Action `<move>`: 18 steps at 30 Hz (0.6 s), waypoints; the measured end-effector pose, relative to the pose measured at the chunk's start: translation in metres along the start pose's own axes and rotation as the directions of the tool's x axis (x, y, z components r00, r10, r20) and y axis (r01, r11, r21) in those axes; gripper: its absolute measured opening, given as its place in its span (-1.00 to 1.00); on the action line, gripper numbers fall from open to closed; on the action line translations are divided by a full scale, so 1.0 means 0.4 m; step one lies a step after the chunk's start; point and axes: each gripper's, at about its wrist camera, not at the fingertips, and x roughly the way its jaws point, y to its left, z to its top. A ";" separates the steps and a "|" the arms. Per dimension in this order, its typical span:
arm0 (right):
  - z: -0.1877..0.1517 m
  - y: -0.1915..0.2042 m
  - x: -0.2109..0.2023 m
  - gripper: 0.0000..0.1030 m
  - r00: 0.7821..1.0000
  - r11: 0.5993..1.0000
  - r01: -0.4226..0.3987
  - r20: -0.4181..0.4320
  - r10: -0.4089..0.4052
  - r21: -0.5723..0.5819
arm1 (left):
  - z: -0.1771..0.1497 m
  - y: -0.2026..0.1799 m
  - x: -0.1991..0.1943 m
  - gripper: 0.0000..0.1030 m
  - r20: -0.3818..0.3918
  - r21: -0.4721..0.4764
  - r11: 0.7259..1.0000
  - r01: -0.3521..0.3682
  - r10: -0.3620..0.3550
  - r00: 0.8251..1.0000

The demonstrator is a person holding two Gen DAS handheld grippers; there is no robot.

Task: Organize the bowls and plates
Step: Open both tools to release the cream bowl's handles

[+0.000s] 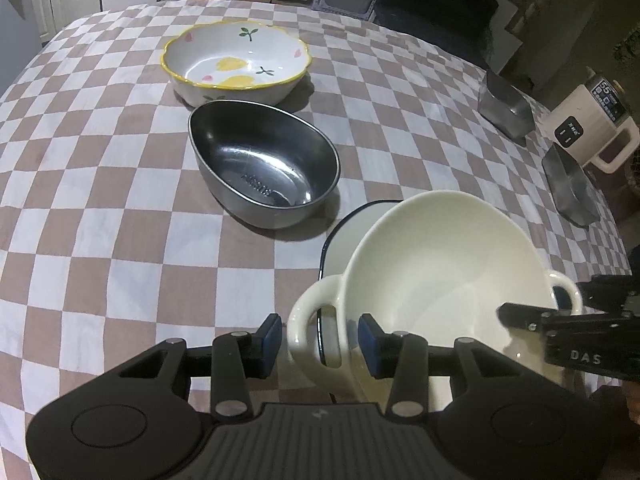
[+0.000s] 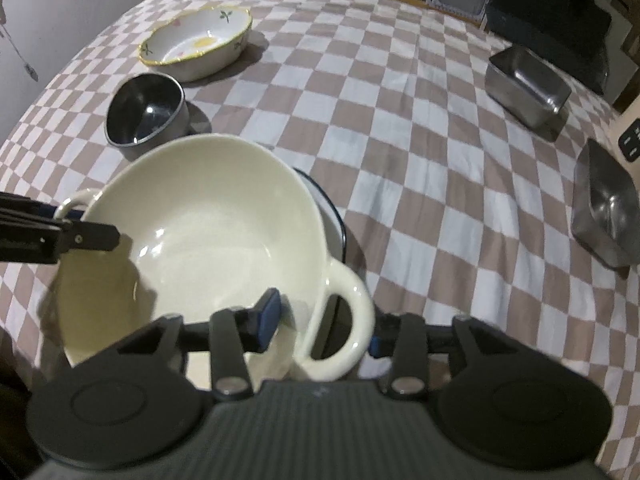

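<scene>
Two grippers at one cream bowl (image 1: 440, 264), one on each loop handle. Sits near the table's front edge, on a white plate (image 1: 340, 236) with a dark rim, and hides most of it; seems tipped a little, though hard to be sure through the fisheye.

Left gripper (image 1: 321, 338): half spread, astride the left handle, outer pad just outside the loop with a thin strip of cloth (image 1: 100, 200) showing between, inner pad over the bowl's inside wall. No clamp visible.

Right gripper (image 2: 320, 330): half spread too, astride the right handle, one pad inside the bowl just off the wall, the other at the loop's outer edge and partly hidden behind it. No squeeze on the handle to be seen.

Beyond the bowl, up the checked cloth: oval steel bowl (image 1: 264, 168), empty, just past the plate and apart from it; then a flowered bowl (image 1: 236, 64) with a yellow scalloped rim, close behind the steel one, also empty.

Off to the right, well apart: two steel boxes (image 1: 504, 108) (image 1: 572, 188) near the table's edge, and a cream kettle (image 1: 588, 120) with a lit display past them.
</scene>
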 end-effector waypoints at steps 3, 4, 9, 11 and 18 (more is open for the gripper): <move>-0.001 -0.015 0.024 0.19 0.999 0.999 -0.017 -0.035 0.018 0.042 | -0.001 -0.003 -0.003 -0.07 0.003 0.007 1.000 -0.006 0.006 1.000; 0.000 -0.016 0.029 0.26 1.000 0.999 -0.003 -0.031 0.004 0.038 | -0.001 -0.004 -0.003 -0.07 0.003 0.009 1.000 -0.009 0.009 1.000; 0.001 -0.021 0.041 0.36 1.000 0.999 0.005 -0.031 -0.003 0.041 | -0.001 -0.004 -0.005 -0.07 0.000 0.012 1.000 -0.010 0.010 1.000; -0.002 -0.034 0.044 0.36 0.999 0.998 -0.010 -0.034 0.012 0.057 | 0.000 -0.004 -0.005 -0.06 -0.004 0.017 1.000 -0.013 0.013 1.000; -0.006 -0.057 0.050 0.36 0.997 0.991 -0.055 -0.041 0.061 0.125 | 0.003 -0.003 -0.007 -0.05 -0.010 0.025 0.999 -0.028 0.029 1.000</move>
